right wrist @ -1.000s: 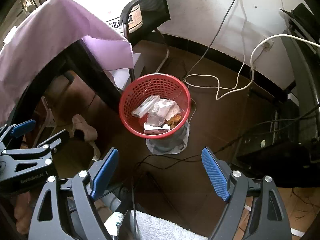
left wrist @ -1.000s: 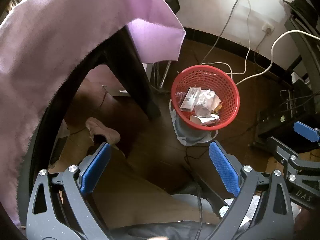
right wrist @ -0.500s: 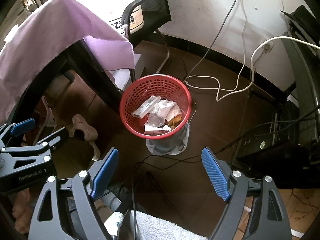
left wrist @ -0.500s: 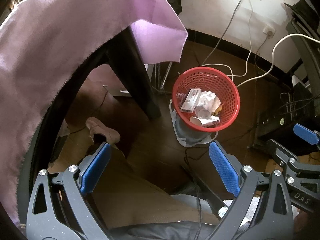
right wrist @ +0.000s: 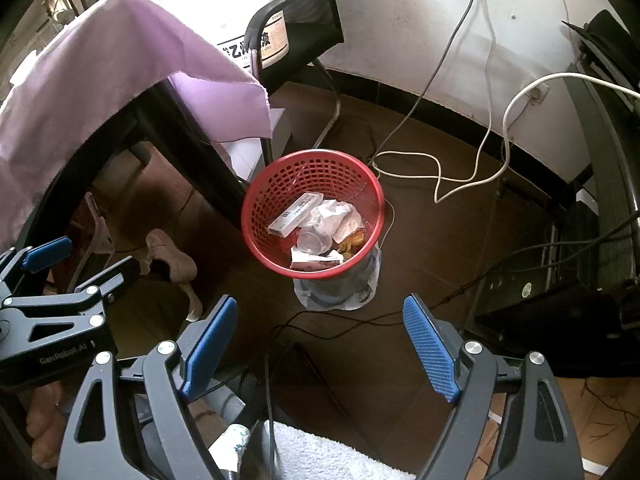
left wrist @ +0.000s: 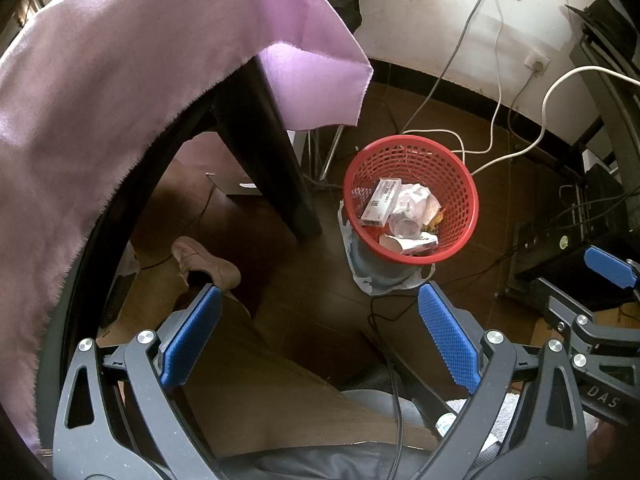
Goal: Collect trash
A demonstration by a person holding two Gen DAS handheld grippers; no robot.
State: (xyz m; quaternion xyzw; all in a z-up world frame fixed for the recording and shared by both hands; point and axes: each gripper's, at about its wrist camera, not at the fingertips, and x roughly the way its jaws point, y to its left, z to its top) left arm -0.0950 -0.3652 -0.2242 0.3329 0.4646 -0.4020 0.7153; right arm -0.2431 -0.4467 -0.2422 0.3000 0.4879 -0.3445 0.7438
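A red mesh basket [left wrist: 468,184] [right wrist: 260,204] stands on the brown floor beside a black table leg. Inside it lie a white carton [left wrist: 382,200] [right wrist: 294,214], crumpled paper [left wrist: 418,200] [right wrist: 338,216], a clear plastic cup [right wrist: 314,242] and orange scraps. My left gripper [left wrist: 318,300] hangs high above the floor, short of the basket, open and empty. My right gripper [right wrist: 318,310] hangs the same way, open with nothing between its blue pads. Each gripper shows at the edge of the other's view.
A purple cloth [left wrist: 140,92] [right wrist: 120,76] covers a black table at left. White and grey cables [right wrist: 460,160] trail over the floor behind the basket. A black chair [right wrist: 296,32] stands by the wall. The person's shoe [left wrist: 204,264] and trouser leg lie below; dark equipment [right wrist: 560,304] sits right.
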